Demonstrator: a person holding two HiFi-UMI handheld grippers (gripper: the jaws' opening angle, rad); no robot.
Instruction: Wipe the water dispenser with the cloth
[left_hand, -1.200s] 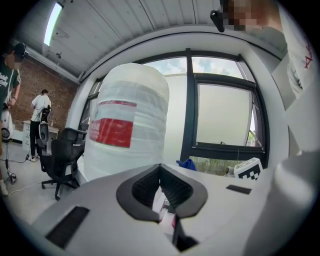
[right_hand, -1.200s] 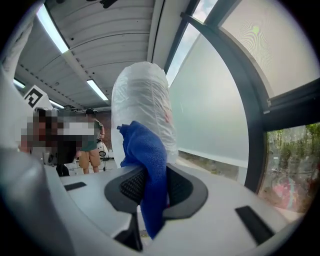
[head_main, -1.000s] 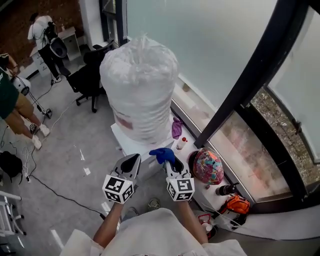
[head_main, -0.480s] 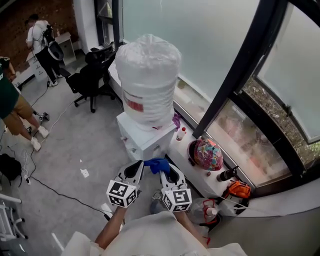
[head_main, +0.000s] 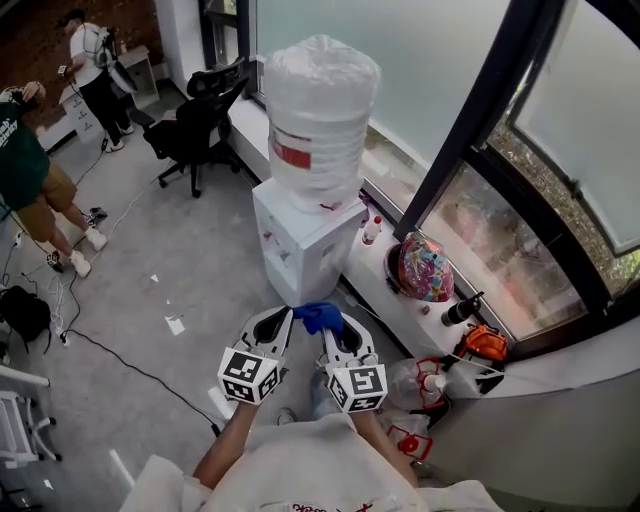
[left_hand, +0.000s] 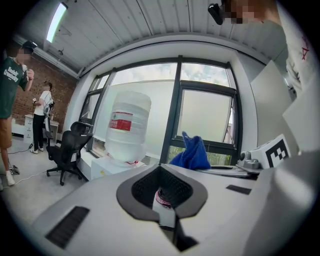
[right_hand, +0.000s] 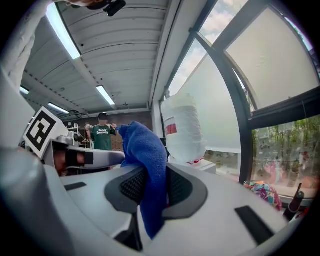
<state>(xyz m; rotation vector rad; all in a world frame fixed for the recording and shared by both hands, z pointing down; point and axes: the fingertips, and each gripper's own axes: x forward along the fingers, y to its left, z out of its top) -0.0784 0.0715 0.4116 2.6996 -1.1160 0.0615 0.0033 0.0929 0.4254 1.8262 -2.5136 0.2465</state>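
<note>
The water dispenser (head_main: 303, 243) is a white cabinet with a large clear bottle (head_main: 320, 105) on top, standing by the window. Both grippers hover side by side above the floor, a short way in front of it. My right gripper (head_main: 332, 328) is shut on a blue cloth (head_main: 318, 316), which bunches up above its jaws (right_hand: 144, 150). My left gripper (head_main: 275, 325) is shut with nothing held. In the left gripper view the bottle (left_hand: 127, 127) stands ahead on the left and the cloth (left_hand: 191, 152) on the right. The right gripper view shows the bottle (right_hand: 182, 130) just behind the cloth.
A black office chair (head_main: 200, 125) stands left of the dispenser. Two people (head_main: 25, 170) (head_main: 95, 70) stand at far left. The window sill holds a small bottle (head_main: 372, 230), a colourful helmet (head_main: 428, 268), a dark bottle (head_main: 462, 310) and an orange item (head_main: 485, 345). A cable (head_main: 110, 355) crosses the floor.
Both grippers have drawn back from the dispenser, which now stands farther off and higher in the head view. The right gripper still holds the cloth.
</note>
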